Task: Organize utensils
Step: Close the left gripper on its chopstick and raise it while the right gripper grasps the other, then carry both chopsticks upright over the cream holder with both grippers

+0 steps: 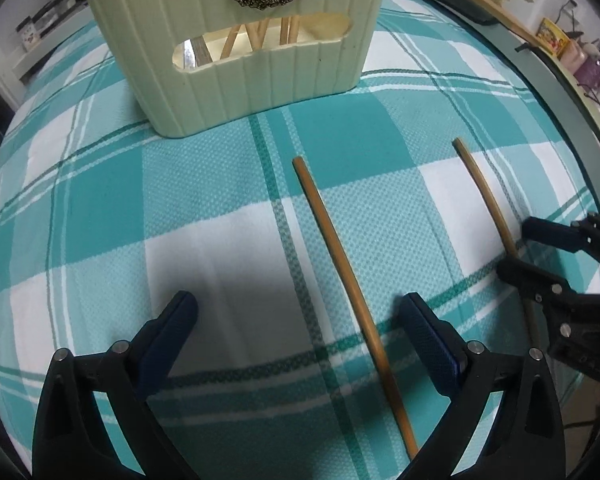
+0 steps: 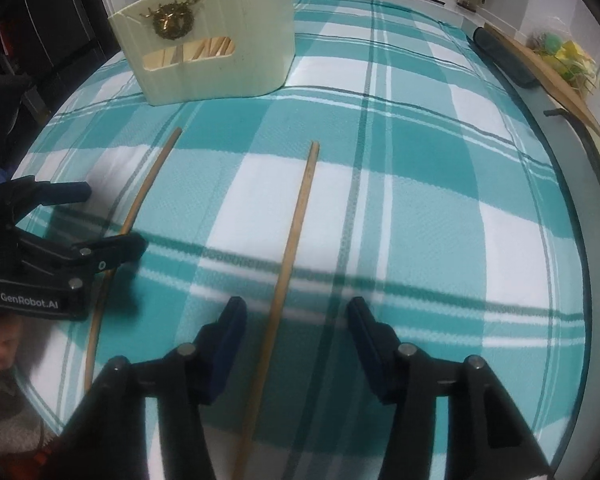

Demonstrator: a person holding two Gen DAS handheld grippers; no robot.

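Observation:
Two wooden chopsticks lie on the teal plaid cloth. In the left wrist view, one chopstick (image 1: 344, 264) lies between the open fingers of my left gripper (image 1: 300, 312), nearer the right finger. The second chopstick (image 1: 484, 196) lies to the right, between the fingers of my right gripper (image 1: 512, 248). In the right wrist view, that second chopstick (image 2: 296, 236) runs between the open fingers of my right gripper (image 2: 296, 312). The first chopstick (image 2: 144, 196) lies to the left under my left gripper (image 2: 112, 220). A cream utensil holder (image 1: 256, 52), also in the right wrist view (image 2: 220, 60), stands at the back with several sticks inside.
The plaid cloth (image 2: 440, 208) covers the table. A grey table rim (image 2: 580, 184) runs along the right. A dark case (image 2: 504, 60) and a wooden board (image 2: 556, 84) lie past the cloth's right edge. Shelves with small items stand behind.

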